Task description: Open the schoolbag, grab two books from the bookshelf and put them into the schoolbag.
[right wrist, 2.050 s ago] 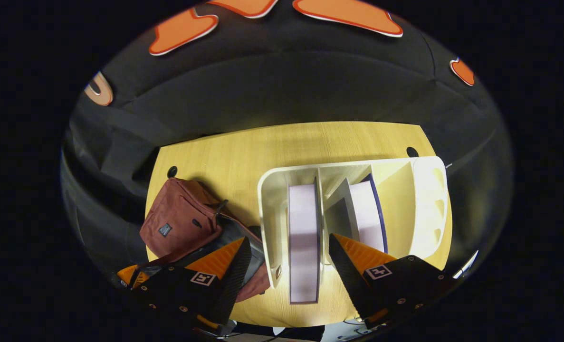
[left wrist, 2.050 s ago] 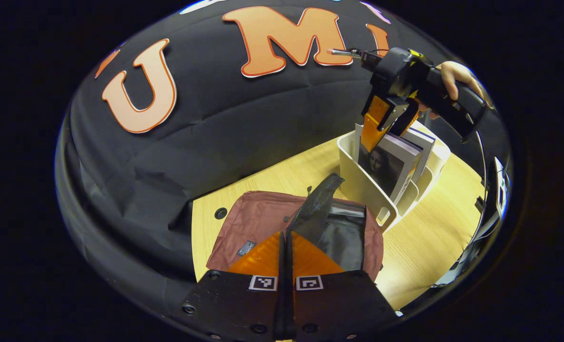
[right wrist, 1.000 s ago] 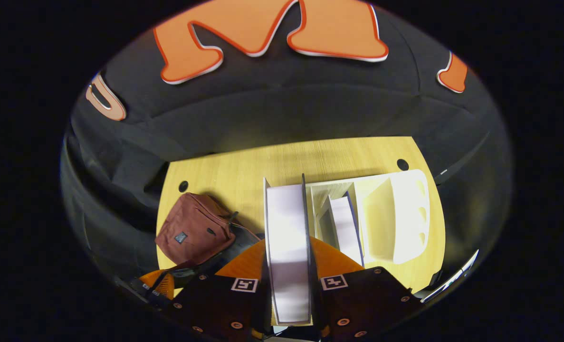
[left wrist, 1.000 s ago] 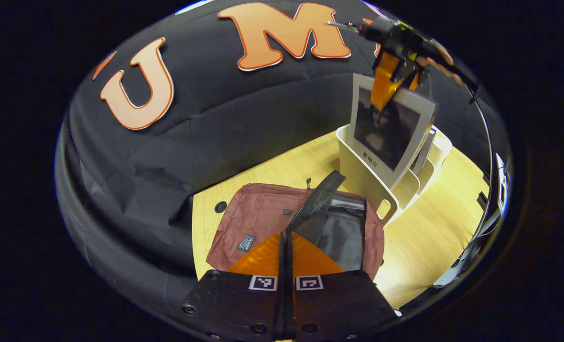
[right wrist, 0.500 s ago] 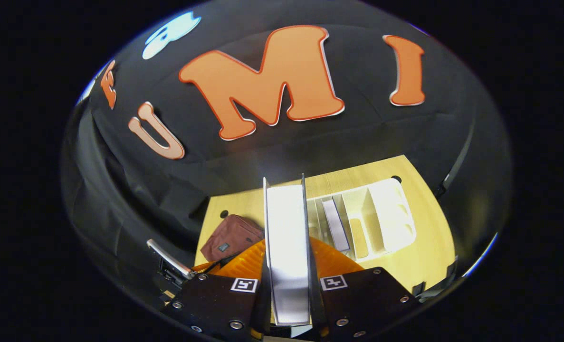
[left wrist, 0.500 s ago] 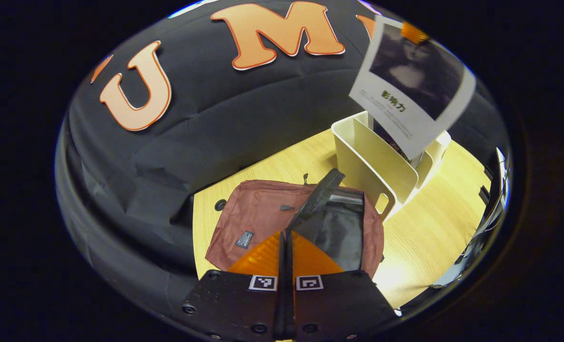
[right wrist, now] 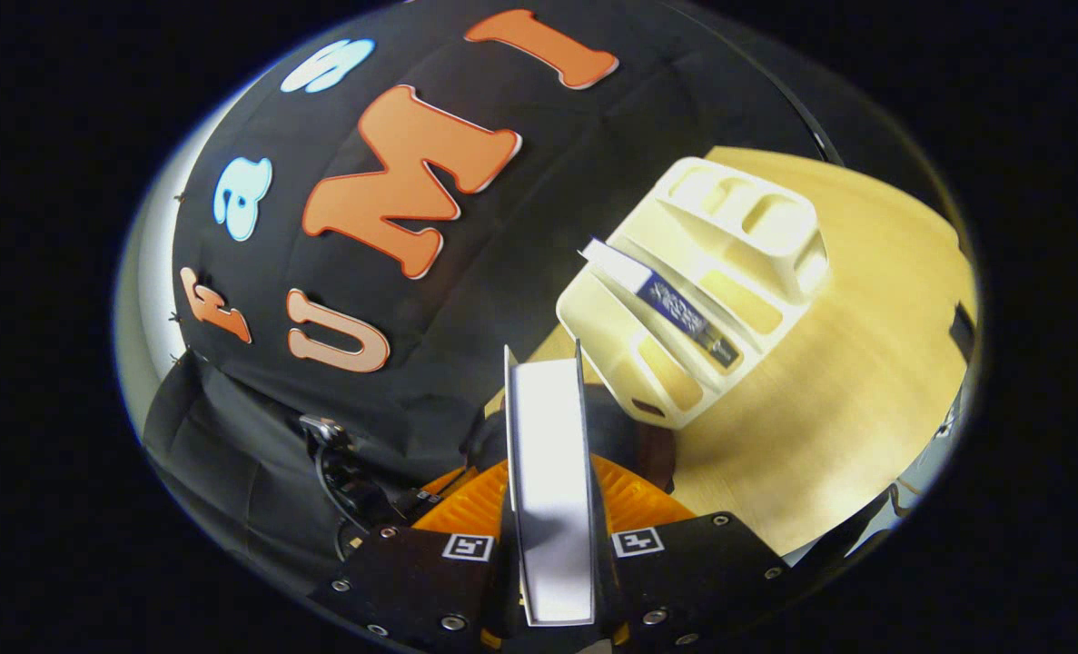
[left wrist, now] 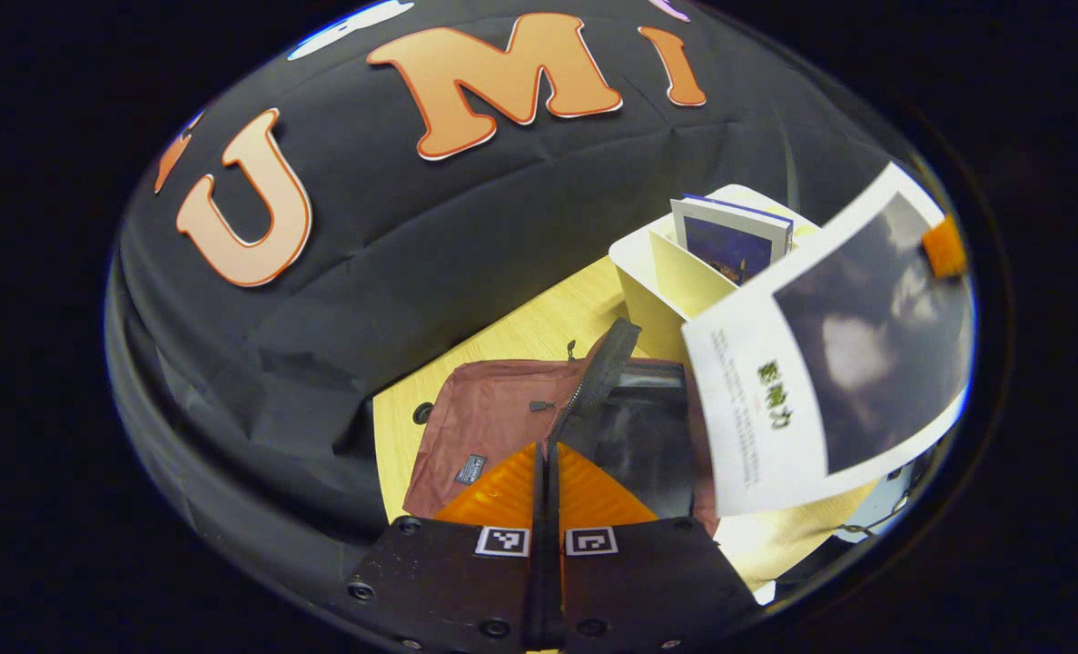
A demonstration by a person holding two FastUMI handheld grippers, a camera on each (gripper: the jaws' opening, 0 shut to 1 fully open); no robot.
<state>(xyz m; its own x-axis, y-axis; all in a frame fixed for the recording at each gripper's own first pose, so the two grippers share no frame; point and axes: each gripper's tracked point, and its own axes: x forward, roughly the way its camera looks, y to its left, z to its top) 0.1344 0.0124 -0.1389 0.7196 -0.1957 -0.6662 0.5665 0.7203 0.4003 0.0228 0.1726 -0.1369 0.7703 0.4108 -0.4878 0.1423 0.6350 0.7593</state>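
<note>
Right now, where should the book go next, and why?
Probably lower the book into the schoolbag. The right gripper clamps it clear of the bookshelf, just beside the bag's open mouth, which the left gripper pinches open.

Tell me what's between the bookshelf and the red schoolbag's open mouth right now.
In the left gripper view, the book clamped in the right gripper hangs in the air between the bookshelf and the schoolbag, above its open mouth.
</note>
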